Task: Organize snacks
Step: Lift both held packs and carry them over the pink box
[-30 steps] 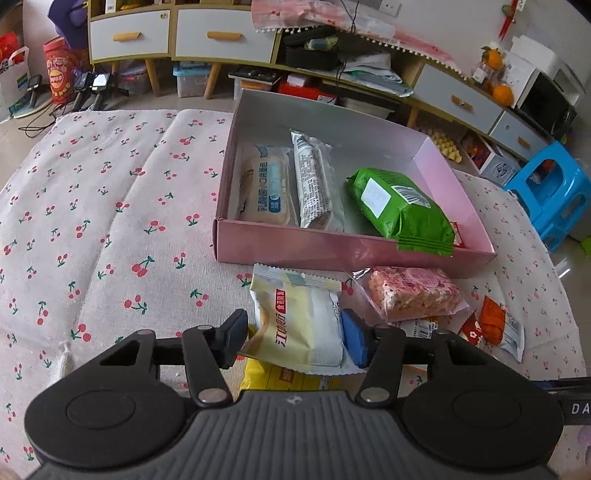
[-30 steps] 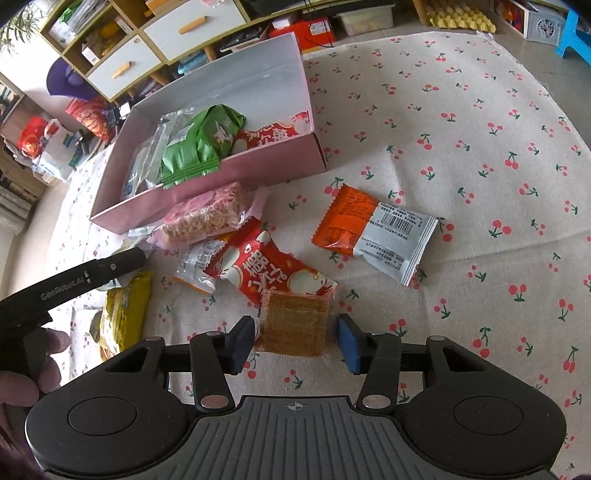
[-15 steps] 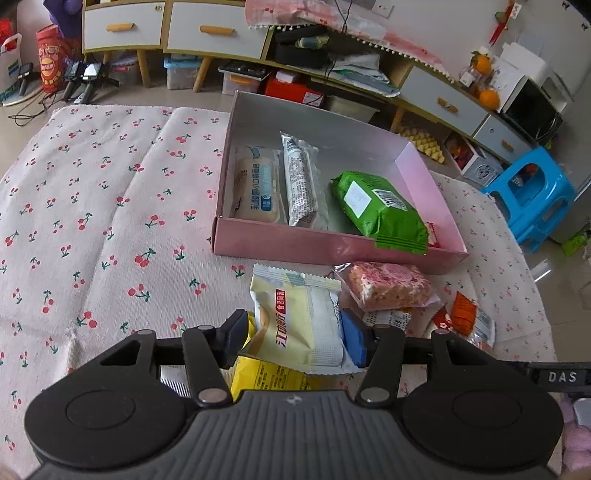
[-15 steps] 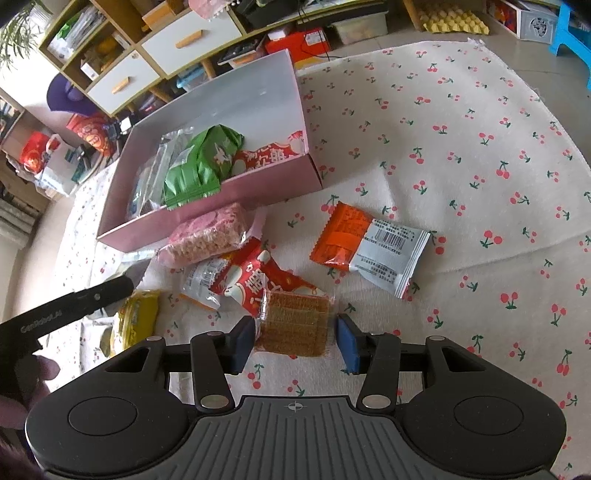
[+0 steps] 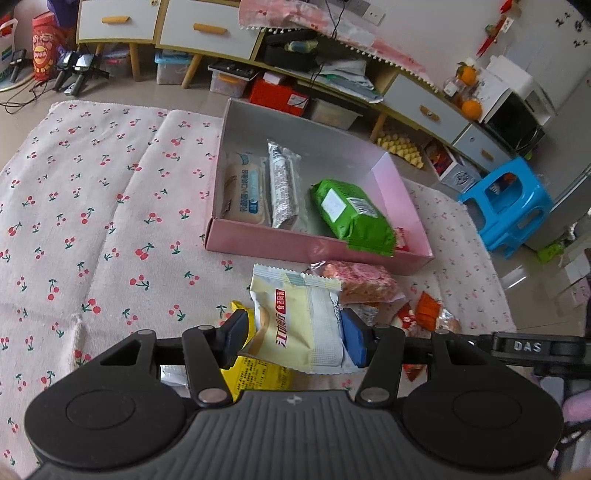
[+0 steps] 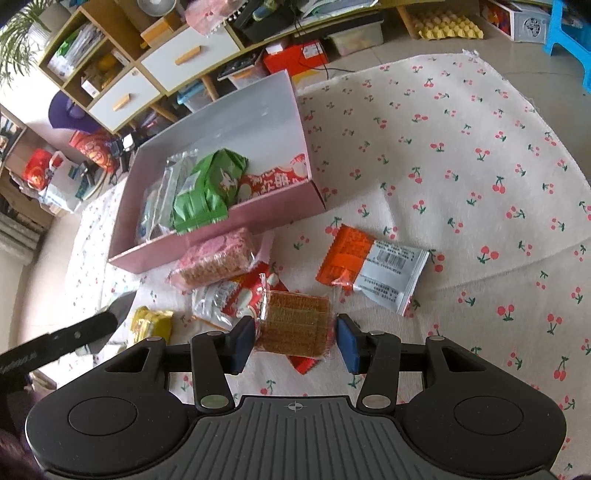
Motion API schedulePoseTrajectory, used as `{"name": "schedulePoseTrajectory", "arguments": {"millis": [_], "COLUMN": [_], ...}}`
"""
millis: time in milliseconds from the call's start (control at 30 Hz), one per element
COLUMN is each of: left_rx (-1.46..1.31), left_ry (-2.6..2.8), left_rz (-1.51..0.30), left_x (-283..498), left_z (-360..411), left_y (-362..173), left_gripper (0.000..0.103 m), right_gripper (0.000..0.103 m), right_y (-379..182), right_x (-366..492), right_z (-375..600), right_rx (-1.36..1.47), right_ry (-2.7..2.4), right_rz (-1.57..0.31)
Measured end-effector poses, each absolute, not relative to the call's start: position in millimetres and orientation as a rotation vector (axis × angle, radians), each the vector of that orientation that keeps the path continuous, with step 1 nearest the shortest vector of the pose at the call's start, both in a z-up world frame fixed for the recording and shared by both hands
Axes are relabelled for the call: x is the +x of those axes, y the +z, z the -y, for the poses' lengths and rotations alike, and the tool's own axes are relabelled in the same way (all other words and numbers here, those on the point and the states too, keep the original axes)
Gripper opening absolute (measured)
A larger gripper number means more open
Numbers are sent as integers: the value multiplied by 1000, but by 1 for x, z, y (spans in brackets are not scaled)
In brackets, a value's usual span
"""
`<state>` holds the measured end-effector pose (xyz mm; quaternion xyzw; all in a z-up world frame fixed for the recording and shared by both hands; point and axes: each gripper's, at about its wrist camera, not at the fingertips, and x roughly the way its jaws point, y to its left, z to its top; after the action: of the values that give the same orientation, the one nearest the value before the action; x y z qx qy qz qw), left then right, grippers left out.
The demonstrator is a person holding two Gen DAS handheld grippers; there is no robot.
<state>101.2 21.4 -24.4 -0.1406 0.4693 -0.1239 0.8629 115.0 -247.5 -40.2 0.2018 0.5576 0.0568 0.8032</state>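
Observation:
My left gripper [image 5: 293, 338] is shut on a cream-yellow snack packet [image 5: 295, 325] and holds it above the cloth, in front of the pink box [image 5: 314, 247]. The box holds a pale wafer pack [image 5: 243, 192], a silver stick pack [image 5: 282, 184], a green bag [image 5: 351, 216] and a red pack [image 6: 273, 182]. My right gripper [image 6: 295, 339] is shut on a clear-wrapped brown cracker [image 6: 295, 323] and holds it above a red-white packet [image 6: 240, 295]. A pink puffed-rice bar [image 6: 214, 262] and an orange-grey packet [image 6: 373, 269] lie on the cloth.
A yellow packet [image 6: 151, 325] lies left of the pile, also under my left gripper [image 5: 255, 373]. The cherry-print cloth [image 5: 92, 229] covers the floor. Drawers and shelves [image 5: 207, 33] line the back; a blue stool [image 5: 506, 203] stands at the right.
Both grippers have risen with their packets; the cream-yellow packet and the cracker now hang higher above the pile, and the box looks farther off.

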Motion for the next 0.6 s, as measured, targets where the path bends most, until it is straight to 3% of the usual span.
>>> {"name": "schedulePoseTrajectory", "arguments": {"millis": [600], "left_rx": [-410], "left_ry": [-288], "left_rz": [-811], "left_x": [127], "left_z": [-11], "left_y": [-14], "left_gripper": [51], "right_gripper": [47], "right_y": [-25], "right_x": [169], "right_z": [249], "right_rx": [653], "right_ry": [81], "right_rz": [-1055]}}
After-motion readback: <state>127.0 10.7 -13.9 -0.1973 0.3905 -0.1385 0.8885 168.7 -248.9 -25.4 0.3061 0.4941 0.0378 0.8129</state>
